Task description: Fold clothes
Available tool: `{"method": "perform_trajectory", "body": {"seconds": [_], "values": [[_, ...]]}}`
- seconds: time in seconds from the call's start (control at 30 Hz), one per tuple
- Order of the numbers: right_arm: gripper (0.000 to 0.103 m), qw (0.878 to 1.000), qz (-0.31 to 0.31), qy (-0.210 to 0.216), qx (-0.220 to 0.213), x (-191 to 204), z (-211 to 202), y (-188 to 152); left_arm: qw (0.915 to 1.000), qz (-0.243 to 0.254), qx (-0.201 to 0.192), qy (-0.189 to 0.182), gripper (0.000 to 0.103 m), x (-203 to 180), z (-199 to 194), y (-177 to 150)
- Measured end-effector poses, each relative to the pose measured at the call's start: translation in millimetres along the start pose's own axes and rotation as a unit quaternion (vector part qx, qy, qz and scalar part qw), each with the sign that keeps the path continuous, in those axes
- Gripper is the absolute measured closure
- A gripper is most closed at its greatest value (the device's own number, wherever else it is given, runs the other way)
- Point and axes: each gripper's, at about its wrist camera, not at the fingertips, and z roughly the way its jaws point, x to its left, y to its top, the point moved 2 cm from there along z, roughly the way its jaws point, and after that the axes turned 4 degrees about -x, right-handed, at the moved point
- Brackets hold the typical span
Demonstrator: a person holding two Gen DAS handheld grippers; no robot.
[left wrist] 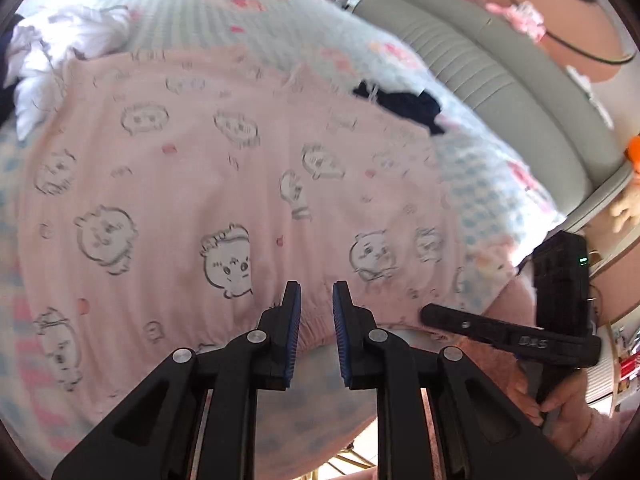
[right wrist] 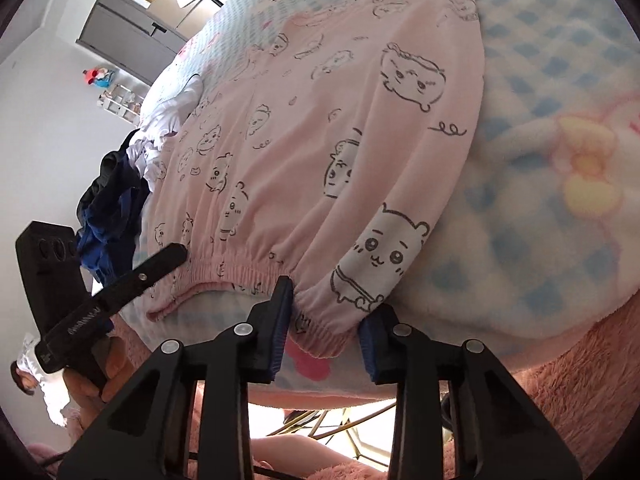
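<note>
Right wrist view: pink shorts (right wrist: 320, 140) lie flat on bed (right wrist: 560, 80), waistband at frame bottom. Right gripper (right wrist: 326, 312) straddles waistband corner, not clearly pinching yet. Left gripper (left wrist: 316, 308) nearly closed, empty, just above waistband, prob. lining up for fold.

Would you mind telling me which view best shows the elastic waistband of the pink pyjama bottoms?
The right wrist view: the gathered waistband runs sharply across the near edge. In the left wrist view, the waistband is blurred and mostly hidden behind the gripper fingers.
</note>
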Motion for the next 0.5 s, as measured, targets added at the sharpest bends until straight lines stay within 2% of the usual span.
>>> {"method": "perform_trajectory", "body": {"seconds": [0.1, 0.2, 0.3, 0.43, 0.5], "values": [[0.083, 1.000, -0.008, 0.012, -0.018, 8.0, 0.1, 6.5, 0.9996, 0.009, 0.020, 0.020, 0.086, 1.4, 12.3, -14.1], [0.084, 0.998, -0.048, 0.034, -0.031, 36.1, -1.0, 24.0, 0.9998, 0.007, 0.014, 0.009, 0.085, 5.6, 6.2, -16.7], [0.085, 0.993, -0.099, 0.056, -0.034, 77.6, 10.4, 43.1, 0.9996, -0.022, 0.015, -0.013, 0.085, 15.1, 9.0, -17.3], [0.085, 0.986, -0.137, 0.092, -0.006, 124.0, 49.8, 50.0, 0.9991, -0.030, 0.017, -0.026, 0.085, 18.6, 7.8, -19.8], [0.084, 0.983, -0.148, 0.102, 0.035, 137.7, 78.6, 46.1, 0.9987, -0.035, 0.018, -0.033, 0.085, 20.2, 5.6, -21.0]]}}
